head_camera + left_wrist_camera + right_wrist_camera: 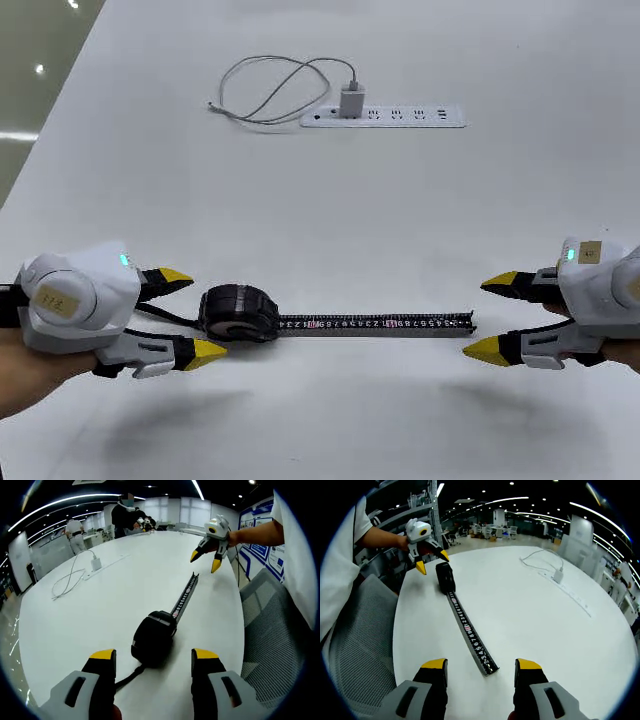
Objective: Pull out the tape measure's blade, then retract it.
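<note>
Black tape measure (pixel 238 312) sits on the white table (pixel 330 200), blade (pixel 380 322) lying out flat toward the right. Left gripper (pixel 194 312) is right behind the case, jaws apart, not squeezing it. Right gripper (pixel 489 317) is just past the blade's tip, jaws also spread, holding nothing. Power strip (pixel 400 116) with a charger (pixel 352 102) plugged in lies further back.
</note>
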